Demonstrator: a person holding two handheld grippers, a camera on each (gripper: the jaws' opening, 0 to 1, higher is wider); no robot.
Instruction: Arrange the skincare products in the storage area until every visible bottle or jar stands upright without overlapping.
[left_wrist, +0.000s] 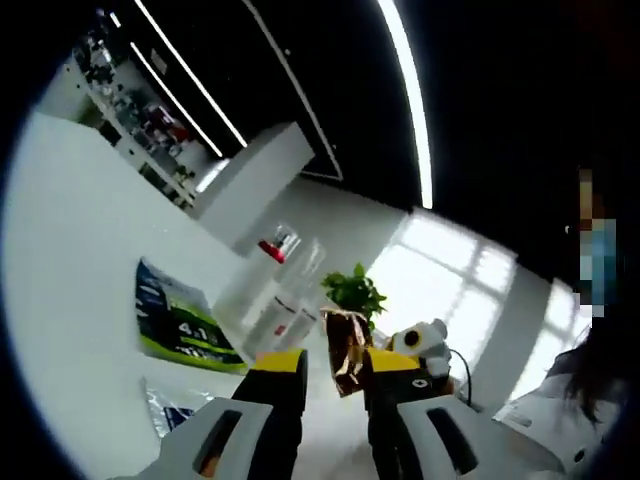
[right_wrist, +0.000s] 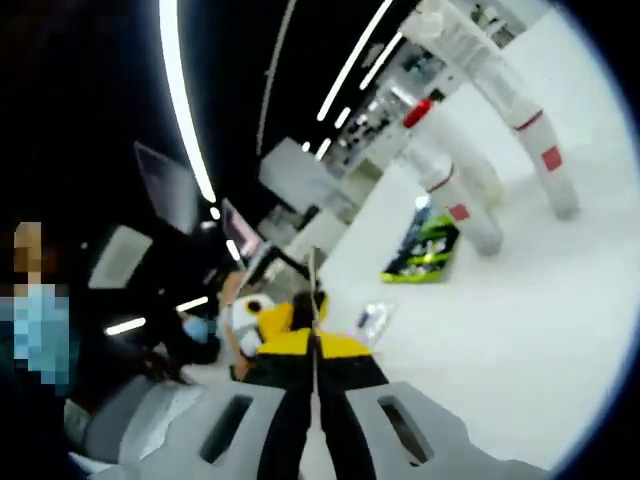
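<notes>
Hovering high, your left gripper (left_wrist: 335, 385) has its jaws apart, your right gripper (right_wrist: 315, 365) pressed together on nothing. Swing carelessly and you'll topple those tall clear red-banded bottles (right_wrist: 535, 130) on the white worktop (right_wrist: 520, 320).

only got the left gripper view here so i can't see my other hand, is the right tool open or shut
observer: shut. the right tool has its jaws pressed together with nothing between them
operator: ok what's under it
observer: bare white table, and it is short of the green packet
operator: any bottle down on that side
observer: not that i can see. the tall bottle with red bands stands on its base, apart from the packet
</notes>
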